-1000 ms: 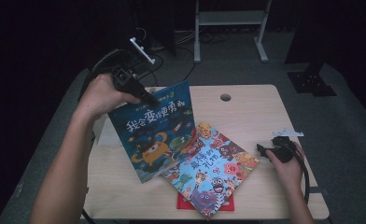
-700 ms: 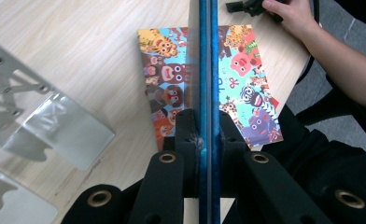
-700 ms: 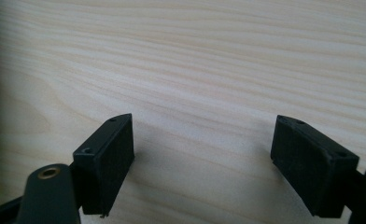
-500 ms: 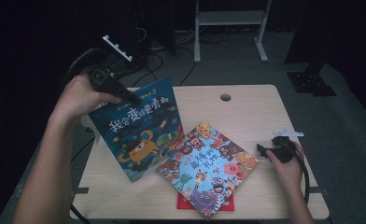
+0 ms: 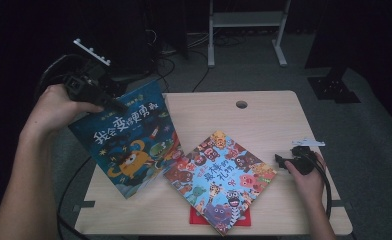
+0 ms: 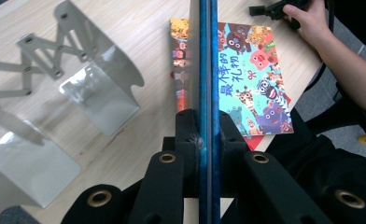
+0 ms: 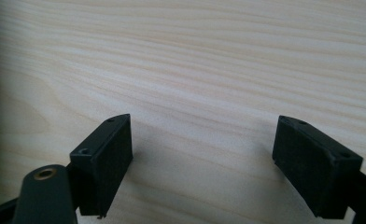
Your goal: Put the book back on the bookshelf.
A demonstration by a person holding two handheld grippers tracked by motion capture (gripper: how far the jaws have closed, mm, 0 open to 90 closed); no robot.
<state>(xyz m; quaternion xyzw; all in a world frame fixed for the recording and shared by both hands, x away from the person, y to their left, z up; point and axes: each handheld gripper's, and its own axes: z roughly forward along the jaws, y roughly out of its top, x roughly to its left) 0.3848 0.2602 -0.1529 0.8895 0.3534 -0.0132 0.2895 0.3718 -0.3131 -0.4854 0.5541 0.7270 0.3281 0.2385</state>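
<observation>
Left gripper (image 5: pixel 115 104) has its jaws clamped on the blue book's (image 5: pixel 126 145) top edge, tilting it up off the tabletop (image 5: pixel 264 120), likely bound for the metal bookend rack (image 6: pixel 55 107). Right gripper (image 5: pixel 284 161) rests, jaws apart, beside the colourful book (image 5: pixel 219 180).

Big yellow characters run across the cover of the blue book (image 5: pixel 129 145) I'm holding up: 我会变得更勇敢, bright against the dark blue. A smaller line sits above that title, too fine for me to read. On the colourful book (image 5: pixel 219 177) lying flat on the desk (image 5: pixel 264 115), among the cartoon animals, red characters read 最棒的礼物. From my left side they show again, turned on their side, with 最棒的 clearest. Nothing else carries legible writing.
</observation>
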